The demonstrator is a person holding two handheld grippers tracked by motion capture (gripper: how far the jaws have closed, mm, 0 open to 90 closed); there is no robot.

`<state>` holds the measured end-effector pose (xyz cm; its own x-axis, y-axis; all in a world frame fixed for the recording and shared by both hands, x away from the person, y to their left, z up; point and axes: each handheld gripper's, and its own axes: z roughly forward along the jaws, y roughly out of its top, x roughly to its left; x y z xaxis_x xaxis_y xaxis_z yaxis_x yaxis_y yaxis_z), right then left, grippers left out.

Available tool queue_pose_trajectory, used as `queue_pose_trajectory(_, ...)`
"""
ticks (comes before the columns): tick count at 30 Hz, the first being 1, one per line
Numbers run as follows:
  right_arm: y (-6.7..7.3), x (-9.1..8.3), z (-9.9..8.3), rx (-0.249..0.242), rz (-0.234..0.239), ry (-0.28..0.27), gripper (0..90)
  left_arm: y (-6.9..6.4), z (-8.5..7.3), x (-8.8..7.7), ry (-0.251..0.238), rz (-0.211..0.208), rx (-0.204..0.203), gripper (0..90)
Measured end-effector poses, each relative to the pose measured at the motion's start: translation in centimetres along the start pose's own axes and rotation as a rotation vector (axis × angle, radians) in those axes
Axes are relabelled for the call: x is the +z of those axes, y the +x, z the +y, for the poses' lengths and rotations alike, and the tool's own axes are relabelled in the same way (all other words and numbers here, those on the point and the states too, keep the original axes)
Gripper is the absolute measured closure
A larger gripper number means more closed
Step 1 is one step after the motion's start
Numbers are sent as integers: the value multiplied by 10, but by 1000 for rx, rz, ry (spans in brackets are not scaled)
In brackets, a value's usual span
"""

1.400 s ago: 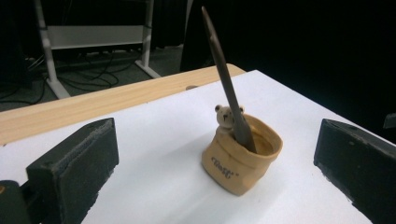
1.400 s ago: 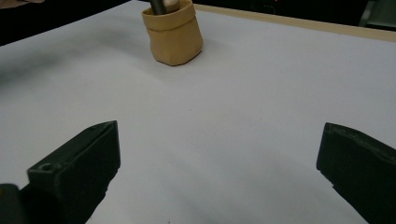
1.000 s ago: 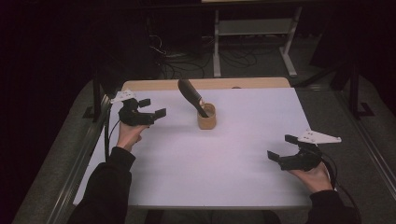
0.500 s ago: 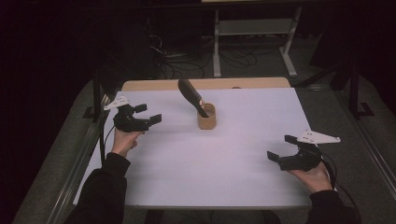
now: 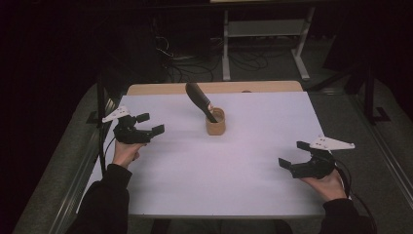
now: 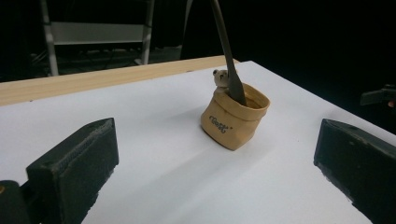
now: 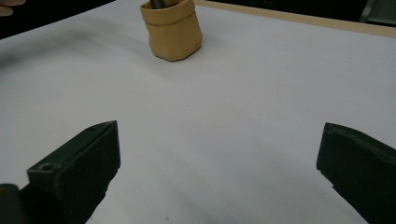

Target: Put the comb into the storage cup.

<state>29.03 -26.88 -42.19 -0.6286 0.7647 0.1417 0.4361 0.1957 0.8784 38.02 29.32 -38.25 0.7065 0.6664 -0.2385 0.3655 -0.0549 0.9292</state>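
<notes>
A small tan pouch (image 5: 215,123) (image 6: 235,119) (image 7: 173,28) stands on the white table top (image 5: 219,161) toward the back middle. A dark spatula-like tool (image 5: 199,100) (image 6: 226,51) leans out of it to the upper left, beside a tiny bear figure (image 6: 219,78). My left gripper (image 5: 150,124) (image 6: 215,168) is open at the table's left side, aimed at the pouch and well short of it, holding nothing. Near the front right, my right gripper (image 5: 294,154) (image 7: 217,163) is open and empty.
A bare wooden strip (image 5: 214,87) runs along the table's far edge. Behind it, on a dark floor, are a metal stand (image 5: 263,34) and loose cables (image 5: 190,68). Dark rails flank the table on both sides.
My left gripper has drawn back leftward and toward the front, away from the pouch. The right gripper, pouch and tool have stayed put.
</notes>
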Motion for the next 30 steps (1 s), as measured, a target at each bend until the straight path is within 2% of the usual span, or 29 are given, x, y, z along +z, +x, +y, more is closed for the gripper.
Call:
queue_pose_trajectory(4, 0, 0, 0, 1, 0, 1, 0, 1, -4, -6, -16, 3, -8, 0)
queue_pose_trajectory(15, 0, 1, 0, 0, 1, 7, 0, 3, -18, -17, -19, 20, -27, 0)
queue_pose_trajectory(24, 0, 2, -1, 2, 3, 12, 0, 5, -32, -29, -29, 46, -22, 0)
queue_pose_trajectory(30, 0, 3, -1, -1, 2, 16, 0, 3, -43, -42, -54, 71, -18, 0)
